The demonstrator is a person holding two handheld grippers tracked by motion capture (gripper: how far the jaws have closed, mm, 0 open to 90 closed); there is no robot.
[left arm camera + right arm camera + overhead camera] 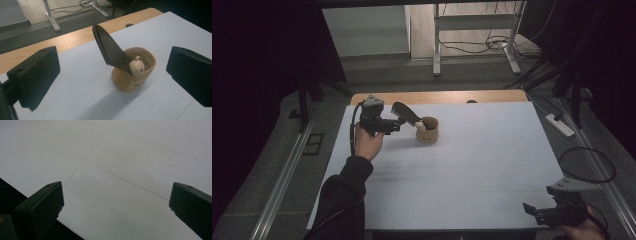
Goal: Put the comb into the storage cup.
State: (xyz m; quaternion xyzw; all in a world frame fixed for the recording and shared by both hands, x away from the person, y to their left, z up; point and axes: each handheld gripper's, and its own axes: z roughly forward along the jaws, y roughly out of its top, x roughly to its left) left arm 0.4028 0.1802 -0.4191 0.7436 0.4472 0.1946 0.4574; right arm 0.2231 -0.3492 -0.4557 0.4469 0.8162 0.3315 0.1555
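Cup (135, 72) stands just beyond the wide-open, empty left gripper (112, 82), a black scoop (110, 48) leaning out of it for grabbing. Right gripper (117, 212) idles open and empty, well apart.

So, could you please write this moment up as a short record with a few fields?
scene: white table with a wooden far edge
cup: tan cup, upright, left of the table's middle
in the cup: a small pale figure and a black spatula-like tool leaning out toward the left gripper
left gripper: open, beside the cup, jaws pointed at it, holding nothing
right gripper: open, at the table's near right corner, holding nothing
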